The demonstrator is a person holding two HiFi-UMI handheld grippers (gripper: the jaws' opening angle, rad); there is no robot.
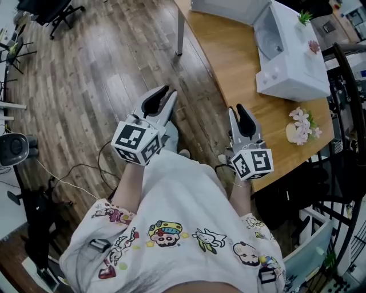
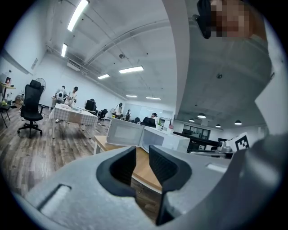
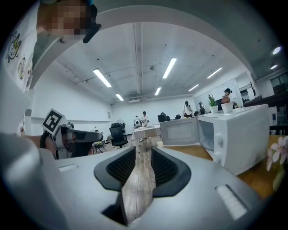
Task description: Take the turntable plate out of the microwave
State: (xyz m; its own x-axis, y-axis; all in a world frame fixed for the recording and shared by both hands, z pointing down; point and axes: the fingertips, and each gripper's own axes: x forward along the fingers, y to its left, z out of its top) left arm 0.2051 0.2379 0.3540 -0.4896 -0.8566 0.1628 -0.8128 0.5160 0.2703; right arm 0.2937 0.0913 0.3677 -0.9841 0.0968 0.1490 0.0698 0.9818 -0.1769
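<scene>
The white microwave (image 1: pixel 297 63) stands on the wooden table (image 1: pixel 234 63) at the upper right, its door (image 1: pixel 220 8) swung open. Inside the cavity the round turntable plate (image 1: pixel 267 41) shows faintly. Both grippers hang in front of the person's body, well short of the microwave. My left gripper (image 1: pixel 163 98) is over the floor, open, nothing between its jaws (image 2: pixel 142 157). My right gripper (image 1: pixel 238 111) is near the table's edge, also open and empty (image 3: pixel 143 157). The right gripper view has the microwave (image 3: pixel 234 139) at the right and its door (image 3: pixel 179 131) further left.
A small pot of pink flowers (image 1: pixel 302 127) sits on the table near the microwave's front corner. Little plants (image 1: pixel 305 17) stand on the microwave's top. Cables (image 1: pixel 74 177) trail over the wood floor at left. A black rack (image 1: pixel 346 114) borders the table at right.
</scene>
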